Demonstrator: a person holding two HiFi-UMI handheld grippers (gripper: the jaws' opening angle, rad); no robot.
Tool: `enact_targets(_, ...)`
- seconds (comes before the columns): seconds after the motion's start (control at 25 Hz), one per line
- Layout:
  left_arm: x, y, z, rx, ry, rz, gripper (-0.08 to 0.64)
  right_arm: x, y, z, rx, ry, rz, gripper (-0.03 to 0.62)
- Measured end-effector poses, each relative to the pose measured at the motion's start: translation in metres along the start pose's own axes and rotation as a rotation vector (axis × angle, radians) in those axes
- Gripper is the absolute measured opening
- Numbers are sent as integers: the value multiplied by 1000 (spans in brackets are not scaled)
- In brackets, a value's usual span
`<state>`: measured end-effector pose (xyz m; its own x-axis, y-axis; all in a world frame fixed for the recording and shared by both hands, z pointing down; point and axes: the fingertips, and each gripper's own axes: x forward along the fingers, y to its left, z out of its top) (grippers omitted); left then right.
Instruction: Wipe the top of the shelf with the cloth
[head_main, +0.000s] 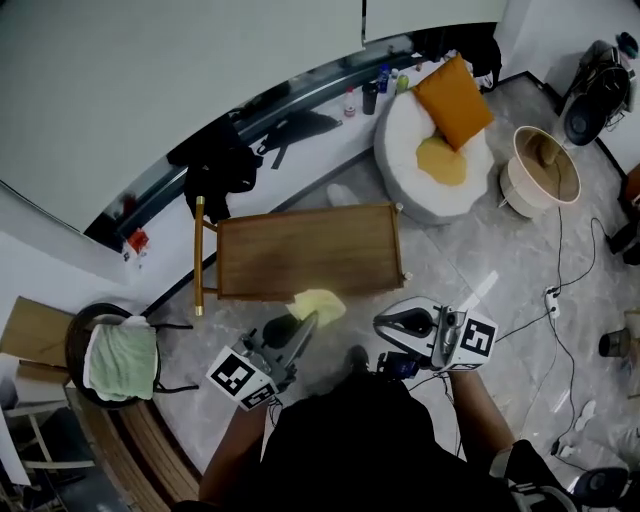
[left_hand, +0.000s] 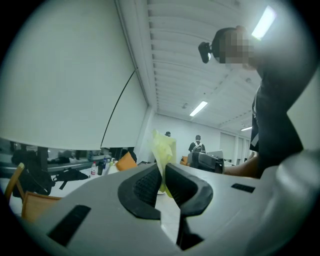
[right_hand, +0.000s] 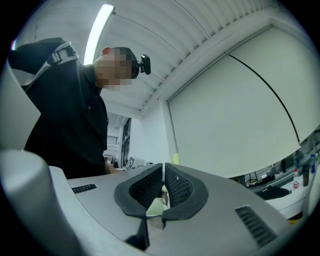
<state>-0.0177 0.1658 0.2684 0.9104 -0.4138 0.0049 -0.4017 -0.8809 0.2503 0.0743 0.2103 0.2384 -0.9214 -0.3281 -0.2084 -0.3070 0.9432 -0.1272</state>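
Cloth (head_main: 318, 304) is clamped by left gripper (head_main: 303, 328) fingers at the shelf's (head_main: 300, 250) 6 o'clock edge. Right gripper (head_main: 388, 322) fingers are pressed together, empty. Wiping looks not yet begun; lowering onto the top is called for next.

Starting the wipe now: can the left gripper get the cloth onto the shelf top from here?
Probably yes. The left gripper, shut on the cloth, sits by the near edge of the shelf top; that top is bare and the right gripper is off to one side.
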Motion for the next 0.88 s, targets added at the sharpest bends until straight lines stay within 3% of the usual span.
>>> enact_targets(0.28,-75,-32,-9,12,1,-60,29,45,57,-13,7,24,-41,28)
enact_targets(0.6,-186,-63,-49,-66,17,-103,29,97,138,-55,20,116,-29,28)
enact_targets(0.88,-208,-78,-49,-91,26,-128,29,94,164,-66,33,123,-88,28)
